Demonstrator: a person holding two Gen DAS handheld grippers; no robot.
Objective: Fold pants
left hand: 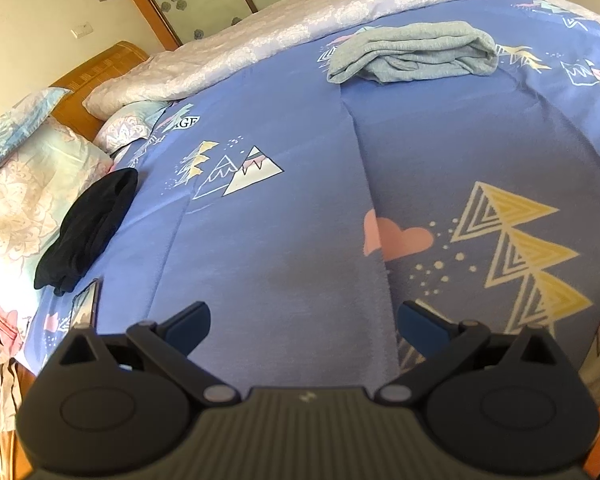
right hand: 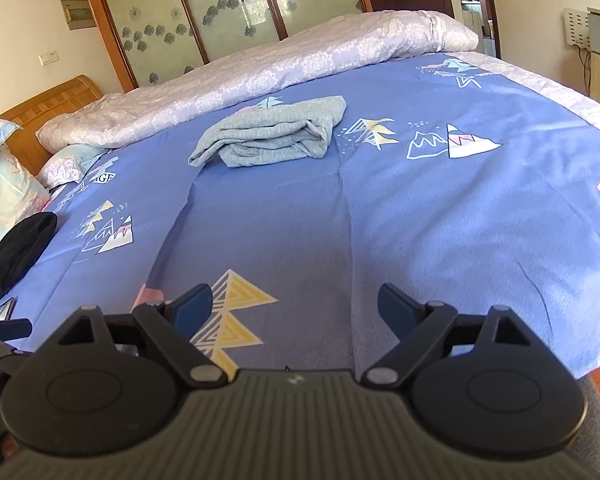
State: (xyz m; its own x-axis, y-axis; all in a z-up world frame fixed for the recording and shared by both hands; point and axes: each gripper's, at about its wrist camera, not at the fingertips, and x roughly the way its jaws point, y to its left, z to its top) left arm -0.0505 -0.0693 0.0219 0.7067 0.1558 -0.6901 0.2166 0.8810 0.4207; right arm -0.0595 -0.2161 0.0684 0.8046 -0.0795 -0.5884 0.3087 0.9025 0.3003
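Grey pants [left hand: 414, 52] lie folded in a loose bundle on the blue patterned bedsheet [left hand: 284, 240], far from both grippers; they also show in the right wrist view [right hand: 274, 136]. My left gripper [left hand: 304, 322] is open and empty, held above the near part of the bed. My right gripper [right hand: 296, 306] is open and empty too, above the near edge of the sheet [right hand: 420, 220].
A black garment [left hand: 88, 228] lies at the left by the pillows [left hand: 28, 184]; it shows in the right wrist view [right hand: 18, 254]. A pale floral quilt [right hand: 260, 68] is bunched along the far side. A wooden headboard [right hand: 48, 100] stands left, glass doors [right hand: 228, 12] behind.
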